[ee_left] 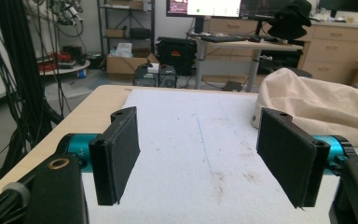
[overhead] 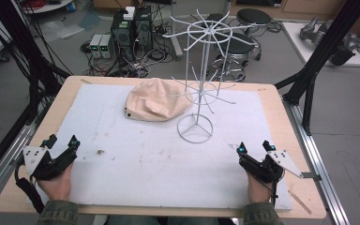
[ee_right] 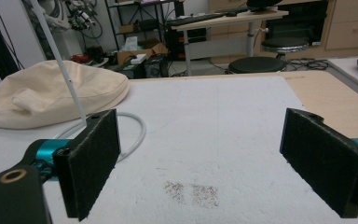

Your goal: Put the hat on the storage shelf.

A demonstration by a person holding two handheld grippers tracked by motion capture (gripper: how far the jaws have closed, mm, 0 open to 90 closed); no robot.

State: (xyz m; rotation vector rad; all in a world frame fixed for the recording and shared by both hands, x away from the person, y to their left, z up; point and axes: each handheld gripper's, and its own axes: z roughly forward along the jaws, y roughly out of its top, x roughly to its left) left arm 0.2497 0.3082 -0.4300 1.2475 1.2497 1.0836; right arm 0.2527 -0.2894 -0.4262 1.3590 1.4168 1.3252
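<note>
High view: the left claw (overhead: 62, 141) and right claw (overhead: 253, 147) rest at the near corners of the white-padded surface (overhead: 122, 136), both spread and holding nothing; a cream cloth hat (overhead: 157, 100) lies at the far centre, just left of a white wire rack (overhead: 201, 70) whose ring base stands beside it. Left gripper view: spread jaws frame bare padding; the hat (ee_left: 321, 105) lies far right, well apart. Right gripper view: spread jaws; the hat (ee_right: 51, 93) lies far left, the rack's ring base (ee_right: 137, 130) near it.
</note>
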